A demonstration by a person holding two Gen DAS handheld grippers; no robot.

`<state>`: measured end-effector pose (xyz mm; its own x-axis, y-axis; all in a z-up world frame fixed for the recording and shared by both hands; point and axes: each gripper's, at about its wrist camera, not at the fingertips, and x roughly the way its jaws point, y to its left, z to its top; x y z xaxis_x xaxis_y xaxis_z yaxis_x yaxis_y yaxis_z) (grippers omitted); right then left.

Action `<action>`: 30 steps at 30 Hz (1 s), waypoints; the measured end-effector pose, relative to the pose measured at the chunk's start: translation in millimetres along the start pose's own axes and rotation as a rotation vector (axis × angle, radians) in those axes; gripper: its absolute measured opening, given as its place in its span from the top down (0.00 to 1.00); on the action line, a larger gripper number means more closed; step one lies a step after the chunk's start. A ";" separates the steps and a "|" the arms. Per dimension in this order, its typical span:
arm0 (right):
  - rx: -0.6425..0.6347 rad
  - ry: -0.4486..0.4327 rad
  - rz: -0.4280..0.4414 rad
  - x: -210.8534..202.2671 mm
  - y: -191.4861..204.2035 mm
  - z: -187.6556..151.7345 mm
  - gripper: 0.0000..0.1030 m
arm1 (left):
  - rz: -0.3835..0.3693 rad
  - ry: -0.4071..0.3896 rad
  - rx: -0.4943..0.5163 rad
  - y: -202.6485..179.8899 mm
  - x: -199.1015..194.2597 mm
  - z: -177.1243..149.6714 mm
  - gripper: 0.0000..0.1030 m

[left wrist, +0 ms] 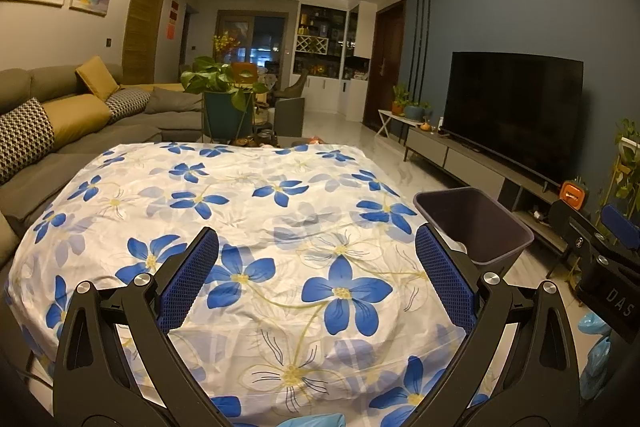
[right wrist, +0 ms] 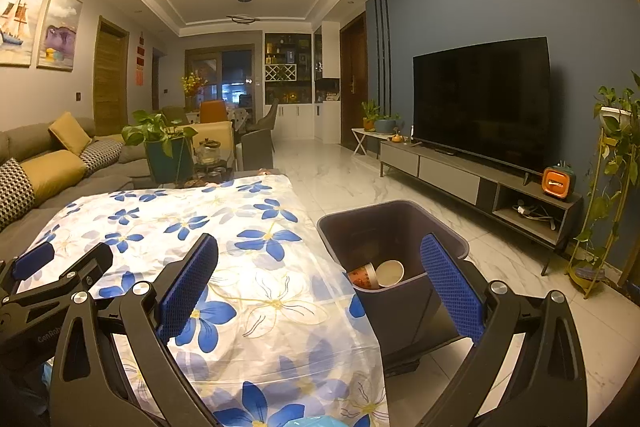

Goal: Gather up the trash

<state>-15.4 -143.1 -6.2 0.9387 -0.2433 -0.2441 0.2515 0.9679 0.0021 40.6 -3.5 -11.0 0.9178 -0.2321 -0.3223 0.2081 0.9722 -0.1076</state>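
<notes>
- Both claws hang spread wide and empty: the left gripper (left wrist: pixel 316 283) frames the lower centre of its view, the right gripper (right wrist: pixel 320 291) the lower centre of its own, each above a flowered tablecloth (left wrist: pixel 280 211) that shows no litter at all.
- Trash lies in the dark bin (right wrist: pixel 394 227), at centre right of the right wrist view — a pale paper cup (right wrist: pixel 390 273) on its side, and just beside it a crumpled reddish wrapper or cup (right wrist: pixel 362 277), too small to tell which.
- That bin stands on the marble floor (right wrist: pixel 352 183), close against the table's edge; in the left wrist view it sits at middle right, partly behind a blue finger pad (left wrist: pixel 444 279).
- Judged from the bare cloth and the filled bin, the collecting looks finished or nearly so — the step in hand seems a release already made.
- Any next move calls for a search of the floor and the sofa (left wrist: pixel 80 131), at the left of the frame, for pieces not yet gathered.
- Further out, a dark television (right wrist: pixel 480 103) on its low cabinet fills the right of the frame.
</notes>
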 end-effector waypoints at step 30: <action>0.006 -0.004 0.003 2.3 1.3 0.4 0.06 | 0.001 -0.012 0.026 -0.7 -3.6 7.7 0.14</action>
<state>-12.8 -142.4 -6.3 0.9405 -0.2404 -0.2400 0.2498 0.9683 0.0090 39.8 -3.1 -2.6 0.9219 -0.2310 -0.3111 0.2159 0.9729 -0.0825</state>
